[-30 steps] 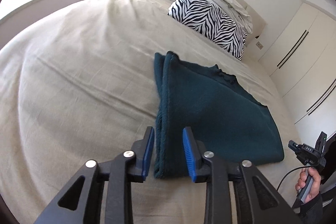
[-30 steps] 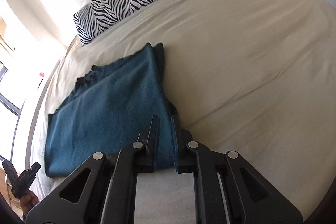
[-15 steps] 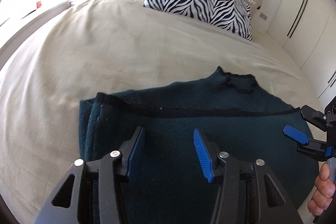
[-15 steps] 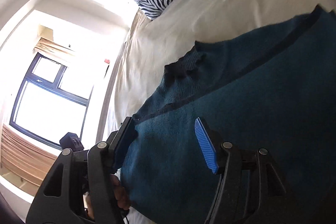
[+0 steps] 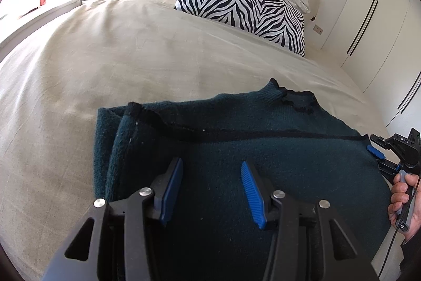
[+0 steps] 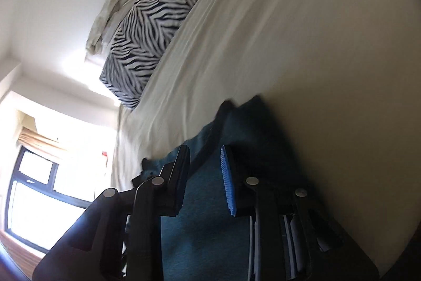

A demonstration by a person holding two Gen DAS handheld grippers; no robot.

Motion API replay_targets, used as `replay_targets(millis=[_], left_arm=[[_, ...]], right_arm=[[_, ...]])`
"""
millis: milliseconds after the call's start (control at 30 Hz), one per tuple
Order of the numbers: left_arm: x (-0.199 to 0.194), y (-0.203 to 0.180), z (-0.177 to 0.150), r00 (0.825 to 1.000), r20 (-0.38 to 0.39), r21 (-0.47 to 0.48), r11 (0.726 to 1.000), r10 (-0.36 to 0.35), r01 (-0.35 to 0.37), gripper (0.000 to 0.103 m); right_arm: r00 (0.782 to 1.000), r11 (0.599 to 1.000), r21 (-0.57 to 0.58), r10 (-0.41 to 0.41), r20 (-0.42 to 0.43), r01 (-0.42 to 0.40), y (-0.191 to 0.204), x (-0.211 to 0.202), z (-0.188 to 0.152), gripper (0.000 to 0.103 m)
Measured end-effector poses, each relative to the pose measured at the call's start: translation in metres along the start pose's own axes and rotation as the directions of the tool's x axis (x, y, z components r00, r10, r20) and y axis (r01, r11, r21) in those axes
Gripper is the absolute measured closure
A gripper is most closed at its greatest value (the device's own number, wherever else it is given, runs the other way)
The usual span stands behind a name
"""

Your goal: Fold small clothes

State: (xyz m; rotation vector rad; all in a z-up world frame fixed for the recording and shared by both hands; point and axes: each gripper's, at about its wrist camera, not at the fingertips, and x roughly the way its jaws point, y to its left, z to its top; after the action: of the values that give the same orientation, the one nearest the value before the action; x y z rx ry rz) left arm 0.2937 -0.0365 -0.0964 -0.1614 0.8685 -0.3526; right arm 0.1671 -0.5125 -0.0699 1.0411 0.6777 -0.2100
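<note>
Both claws gape wide, empty. Under the left claw [image 5: 211, 191] and the right claw [image 6: 204, 181] lies one dark teal knitted sweater [image 5: 263, 149], folded flat on the beige bed [image 5: 118, 57]. Far ahead leans one zebra-striped rectangular pillow [image 5: 244, 7].

Left gripper [image 5: 210, 191] jaws spread wide, nothing between; right gripper [image 6: 204, 181] likewise parted and empty, its view rolled sideways.
</note>
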Motion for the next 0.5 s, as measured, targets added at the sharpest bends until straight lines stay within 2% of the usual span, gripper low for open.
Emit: replay_targets(millis=[67,133,200,333,400,433,467,500], left_arm=[[0.000,-0.001,0.000,1.000,0.002,0.003,1.000,0.002,-0.002,0.053],[0.000,-0.001,-0.001,1.000,0.004,0.003,1.000,0.003,-0.003,0.053],[0.000,-0.001,-0.001,1.000,0.006,0.006,1.000,0.005,-0.005,0.053],[0.000,-0.002,-0.001,1.000,0.007,0.007,1.000,0.006,-0.006,0.053],[0.000,-0.002,-0.001,1.000,0.008,0.008,1.000,0.006,-0.006,0.053],[0.000,-0.002,-0.001,1.000,0.008,0.008,1.000,0.006,-0.006,0.053],[-0.001,-0.001,-0.002,1.000,0.009,0.008,1.000,0.005,-0.005,0.053],[-0.001,-0.002,-0.002,1.000,0.010,0.008,1.000,0.004,-0.004,0.053]], right_arm=[[1.000,0.999,0.023,0.029,-0.006,-0.029,-0.004,-0.017,-0.002,0.078],[0.997,0.997,-0.036,0.070,-0.046,-0.071,0.009,-0.031,-0.019,0.078],[0.980,0.983,-0.112,0.130,-0.153,-0.148,0.033,-0.037,-0.050,0.078],[0.903,0.933,-0.211,0.194,-0.382,-0.290,0.091,-0.025,-0.145,0.077],[0.845,0.918,-0.184,0.227,-0.484,-0.352,0.104,-0.015,-0.192,0.077],[0.812,0.912,-0.171,0.231,-0.536,-0.373,0.108,-0.007,-0.212,0.077],[0.791,0.908,-0.176,0.220,-0.570,-0.380,0.109,-0.003,-0.232,0.077],[0.782,0.907,-0.194,0.194,-0.592,-0.373,0.110,0.003,-0.246,0.077]])
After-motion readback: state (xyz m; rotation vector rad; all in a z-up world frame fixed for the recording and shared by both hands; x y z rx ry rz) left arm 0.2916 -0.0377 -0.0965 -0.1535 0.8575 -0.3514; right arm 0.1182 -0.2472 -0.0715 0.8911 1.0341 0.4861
